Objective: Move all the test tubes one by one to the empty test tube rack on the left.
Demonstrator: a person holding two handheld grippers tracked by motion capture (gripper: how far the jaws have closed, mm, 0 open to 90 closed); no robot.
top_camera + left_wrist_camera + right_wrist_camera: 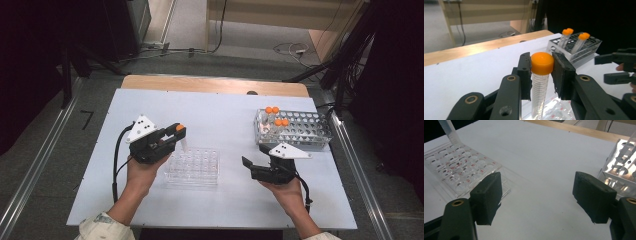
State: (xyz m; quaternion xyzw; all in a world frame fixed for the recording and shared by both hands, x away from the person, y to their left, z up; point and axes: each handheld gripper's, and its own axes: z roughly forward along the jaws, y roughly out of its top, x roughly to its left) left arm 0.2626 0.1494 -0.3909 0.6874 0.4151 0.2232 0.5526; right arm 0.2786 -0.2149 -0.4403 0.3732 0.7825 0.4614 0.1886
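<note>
My left gripper [178,131] is shut on the orange cap of a clear graduated tube [540,82], which hangs upright over the far left corner of a clear plastic rack [194,166]. In the left gripper view the cap [542,63] sits squeezed between the two black pads. My right gripper [254,157] stands open with nothing between its jaws, low over the table between the clear rack [456,168] and a metal tube rack [294,129]. The metal rack holds three orange-capped tubes [278,121] at its left end.
A white board [215,110] covers the wooden table, with bare room at the far left and along the near edge. Metal rails [355,165] run down both sides. Cables lie on the floor beyond the table.
</note>
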